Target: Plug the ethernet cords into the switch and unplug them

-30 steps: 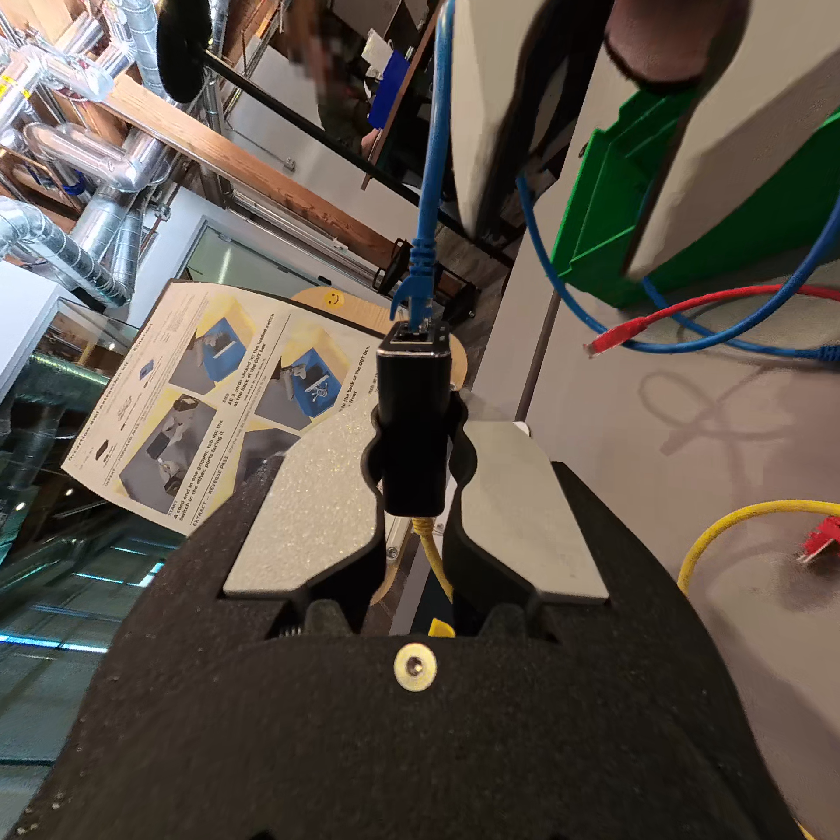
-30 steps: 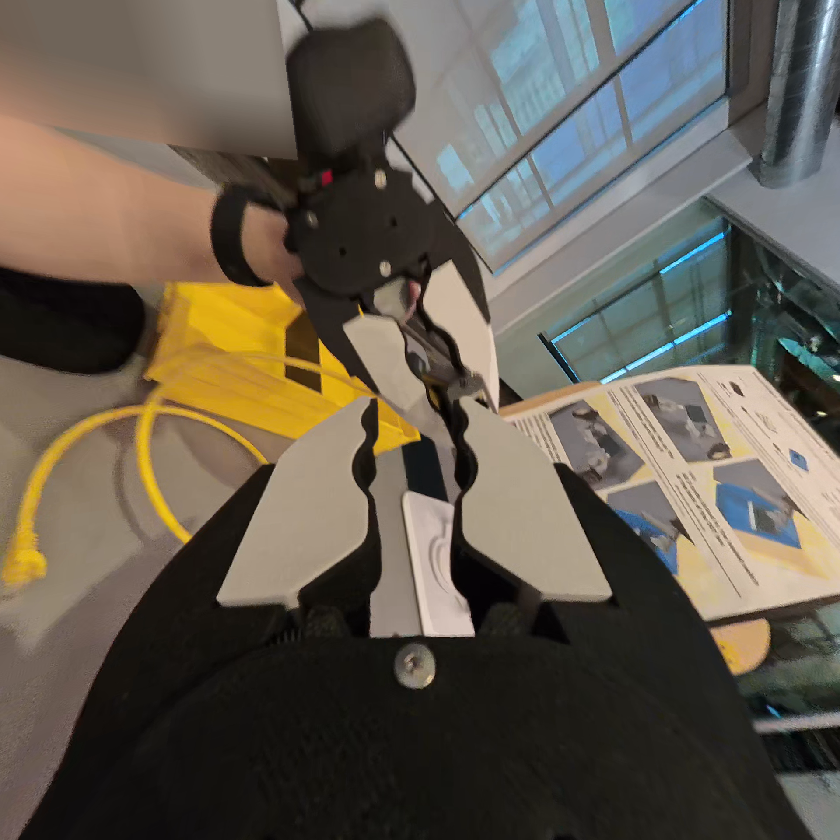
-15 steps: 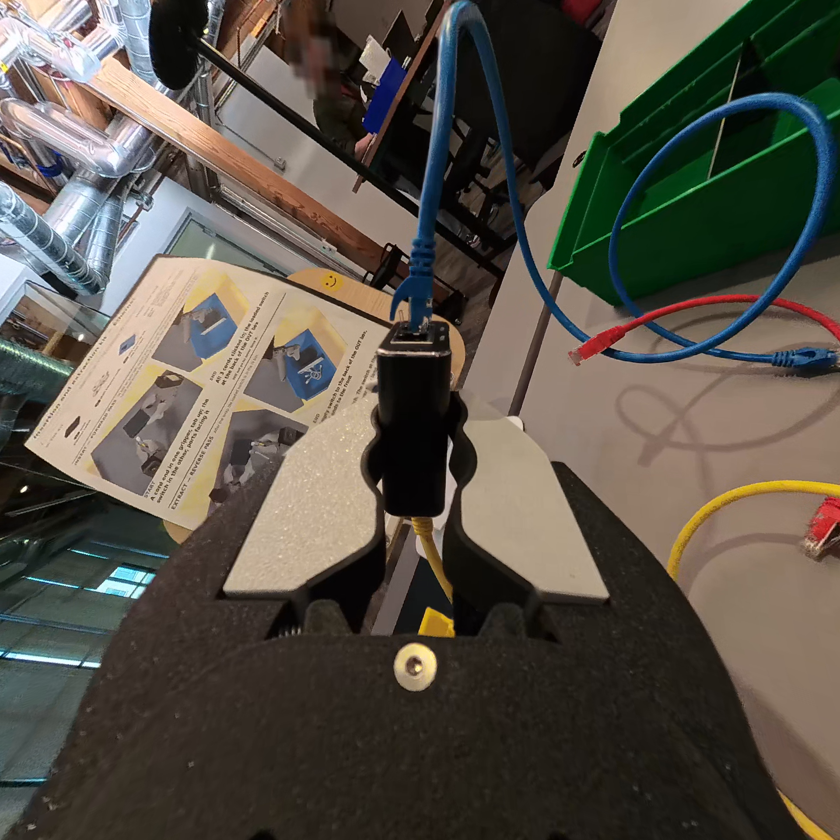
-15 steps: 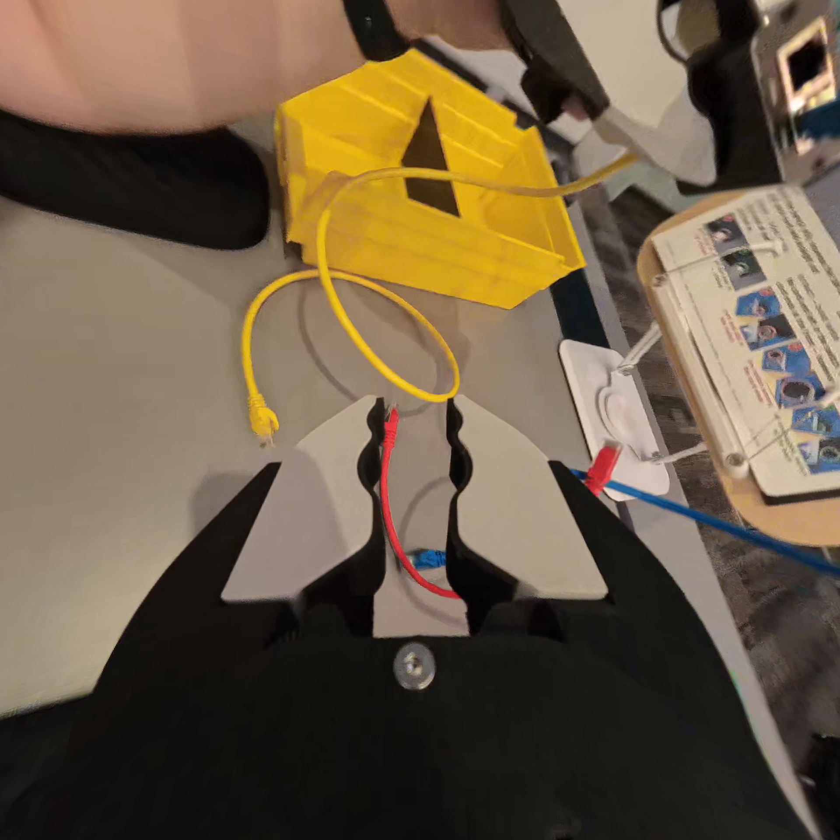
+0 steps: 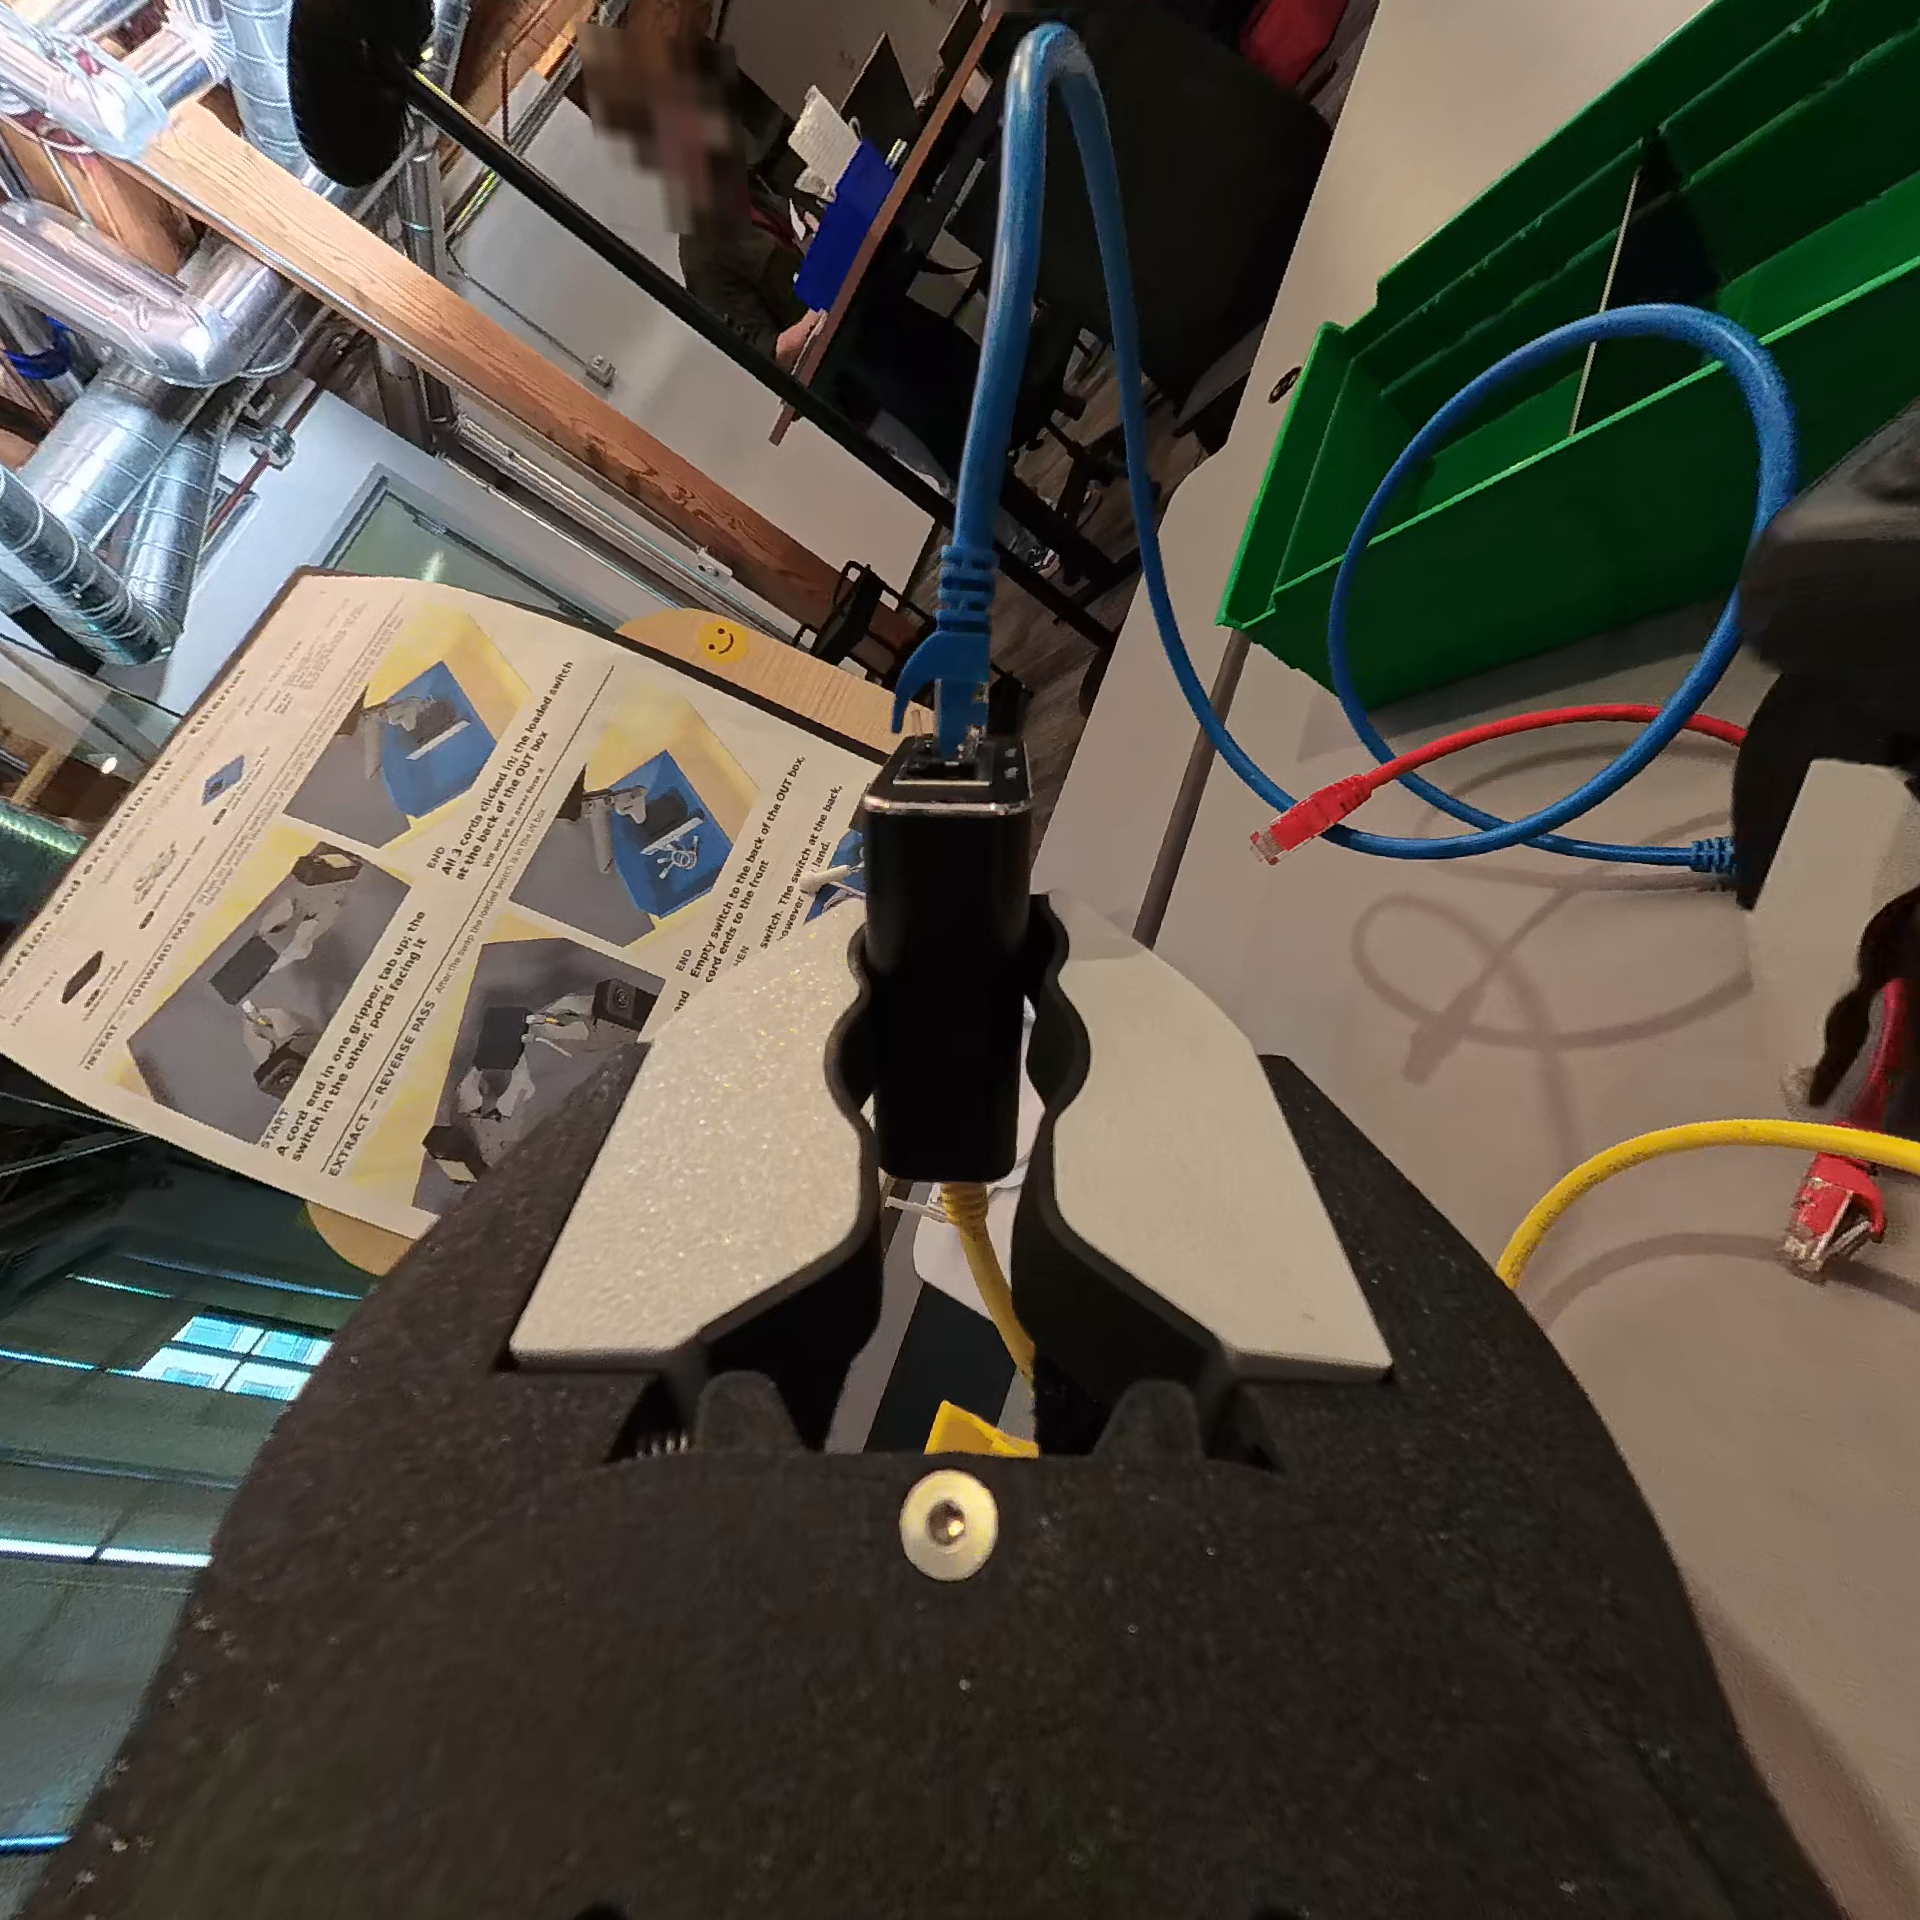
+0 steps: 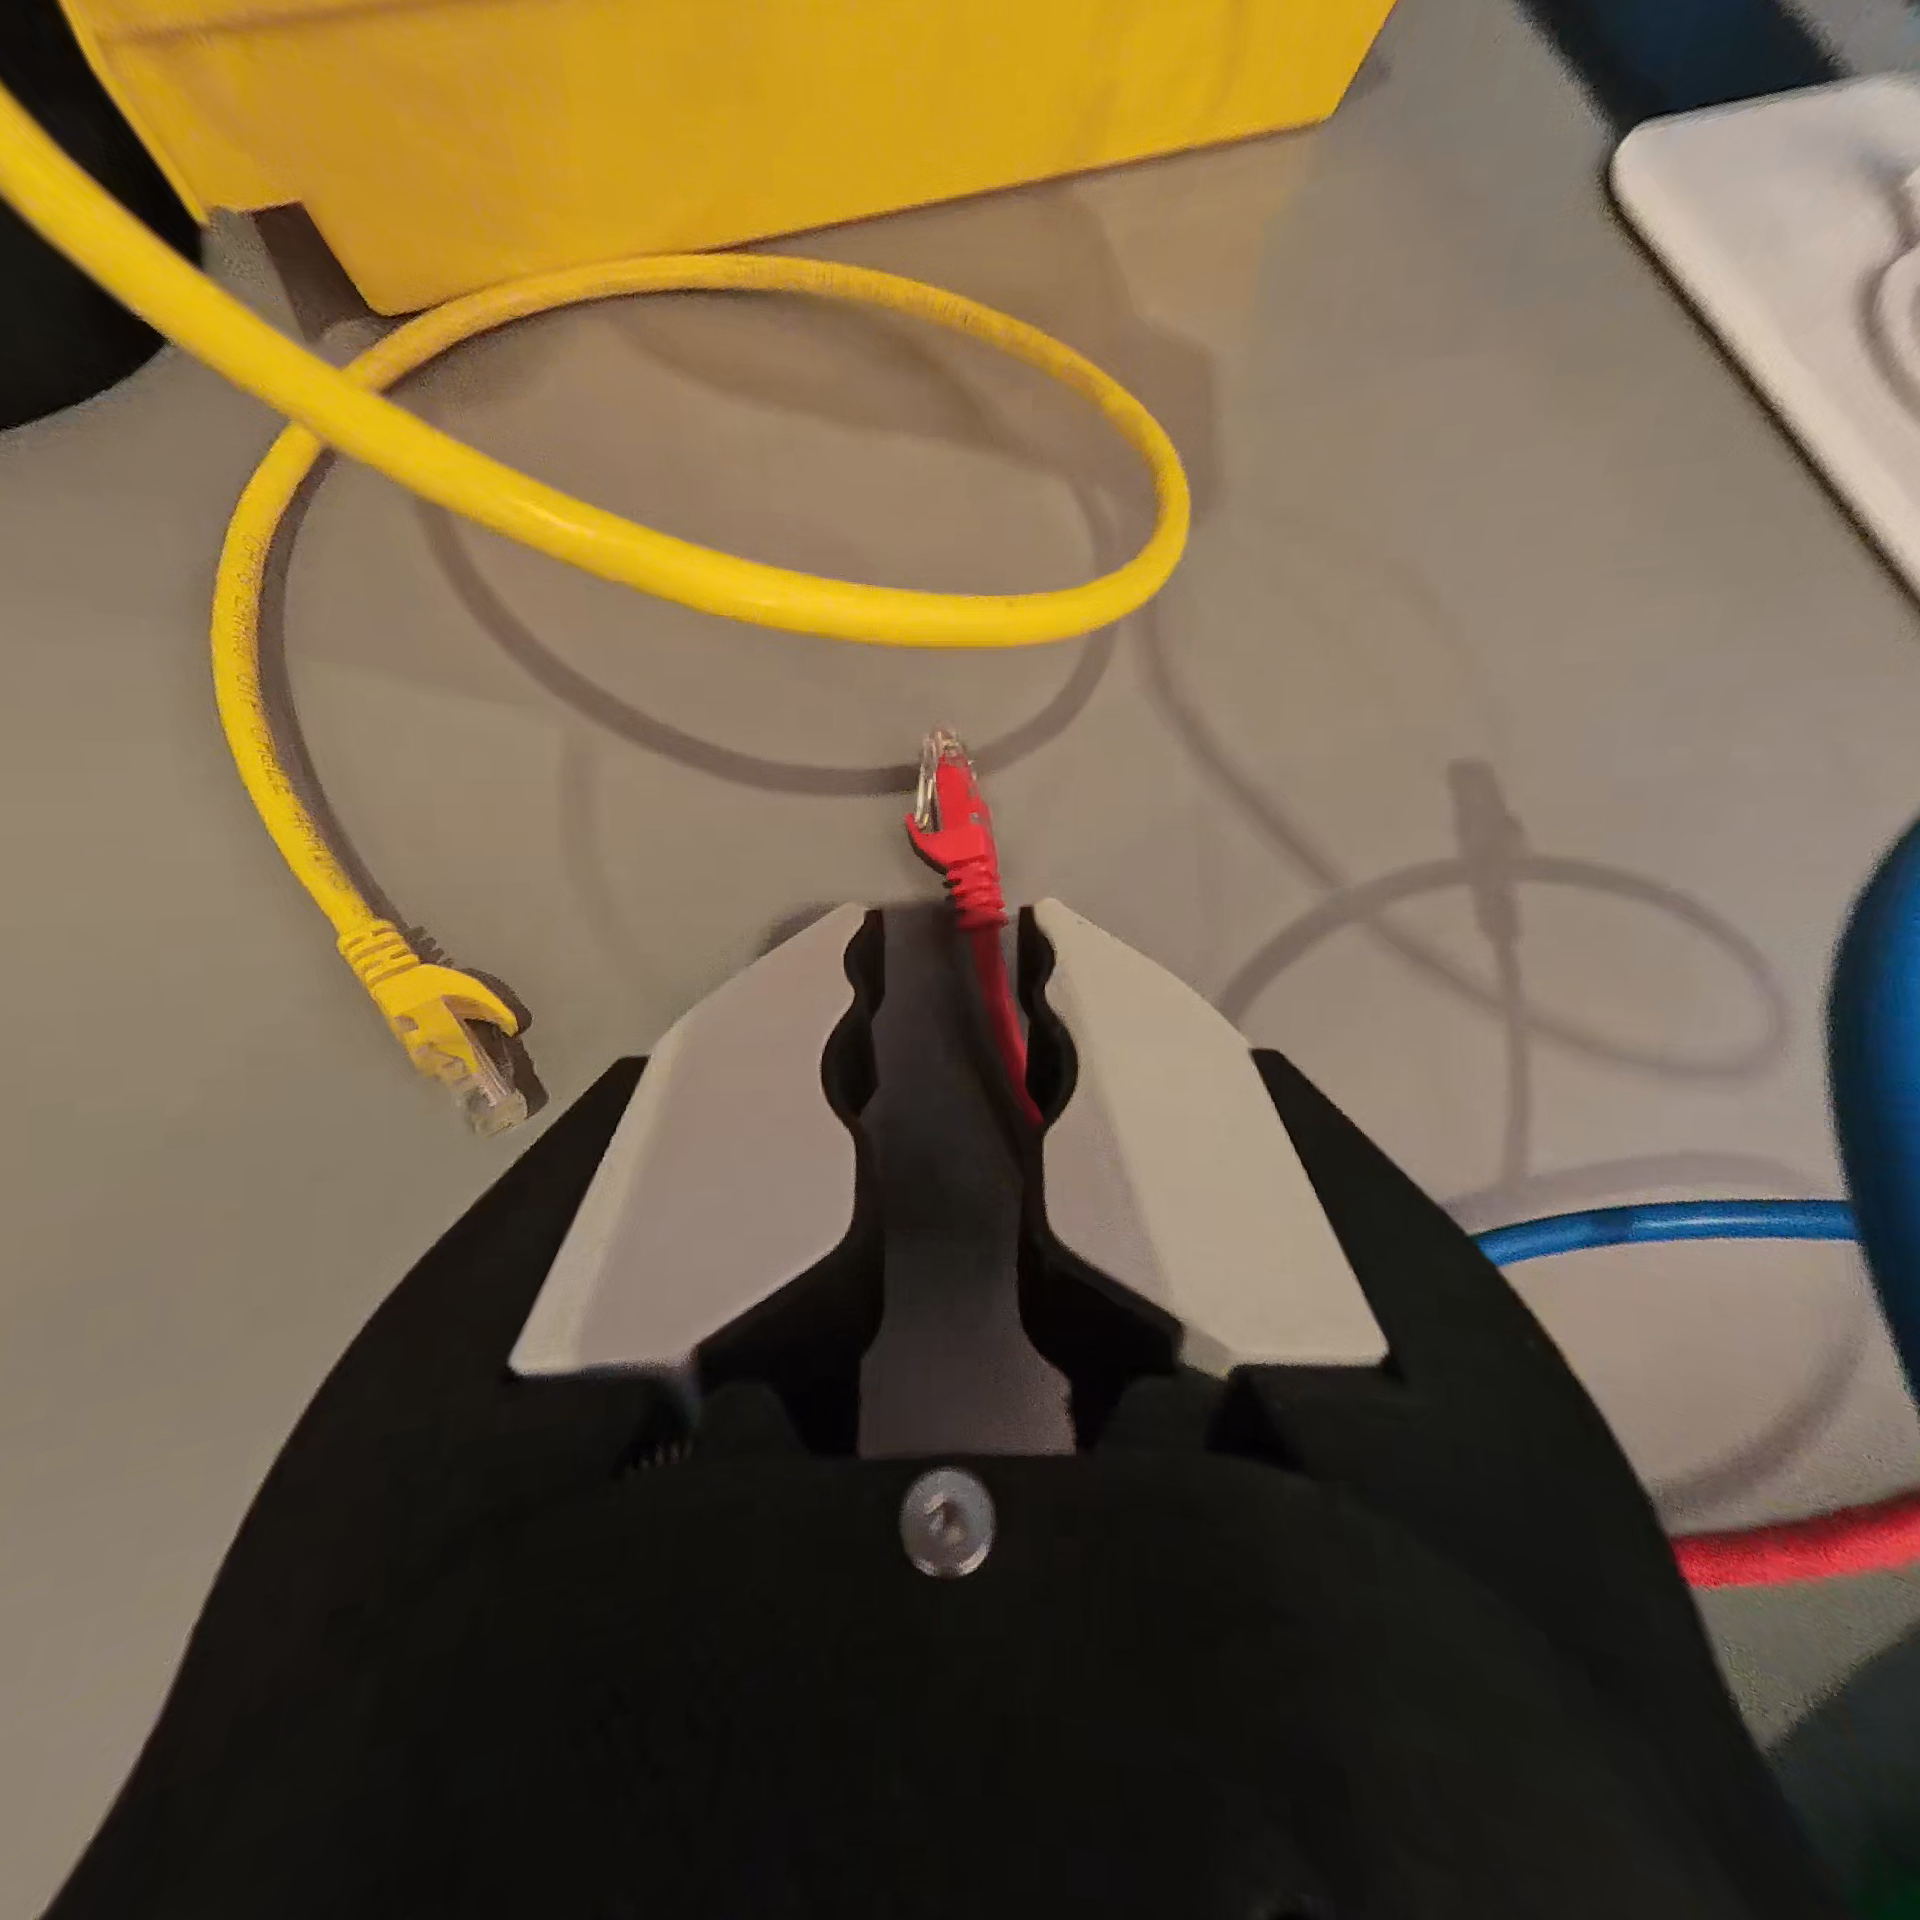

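Left wrist view: jaws clamp the black switch (image 5: pixel 951 966) above a grey table (image 5: pixel 1558 997); right jaws straddle the red cord (image 6: pixel 1003 997), unclamped.

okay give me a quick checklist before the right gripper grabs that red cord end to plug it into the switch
1. Switch clamped between the left gripper fingers: ok.
2. Blue cord seated in the switch's top port: ok.
3. Red cord plug lies between the right gripper fingertips: ok.
4. Right pads pressing on the red cord: not ok, jaws stand apart, cord lies nearer the right finger.
5. Free port for the red plug: cannot tell.
6. Yellow cord clear of the red plug: ok.
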The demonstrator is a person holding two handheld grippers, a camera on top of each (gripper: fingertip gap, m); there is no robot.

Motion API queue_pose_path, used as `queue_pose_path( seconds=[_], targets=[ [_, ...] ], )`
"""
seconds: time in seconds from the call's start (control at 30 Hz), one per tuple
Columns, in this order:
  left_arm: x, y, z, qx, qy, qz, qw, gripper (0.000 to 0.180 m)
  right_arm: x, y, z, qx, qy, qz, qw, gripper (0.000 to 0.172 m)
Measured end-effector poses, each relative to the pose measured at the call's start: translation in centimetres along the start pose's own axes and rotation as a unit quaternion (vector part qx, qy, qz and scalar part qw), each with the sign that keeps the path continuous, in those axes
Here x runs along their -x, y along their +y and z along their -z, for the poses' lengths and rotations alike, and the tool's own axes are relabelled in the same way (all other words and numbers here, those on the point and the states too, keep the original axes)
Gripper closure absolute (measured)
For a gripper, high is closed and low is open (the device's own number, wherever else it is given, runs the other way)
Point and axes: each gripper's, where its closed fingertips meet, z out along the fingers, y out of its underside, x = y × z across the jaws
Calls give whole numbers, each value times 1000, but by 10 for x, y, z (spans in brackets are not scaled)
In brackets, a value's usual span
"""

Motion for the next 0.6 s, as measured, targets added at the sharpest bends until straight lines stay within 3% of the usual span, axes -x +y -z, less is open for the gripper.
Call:
queue_pose_path(
  seconds=[0.23, 0.4, 0.6],
  targets=[
    [4, 1, 2, -3, -5, 3, 1000, 156, 10, 5, 1, 33, -58, -48, 997, 164],
    [10, 5, 4, -3, -11, 13, 1000, 156, 27, -71, 70, -102, -156, -127, 974, 166],
    [14, 4, 6, -10, -15, 28, 999, 156, 20, -147, 168, -270, -158, -84, 946, 166]
  ],
)
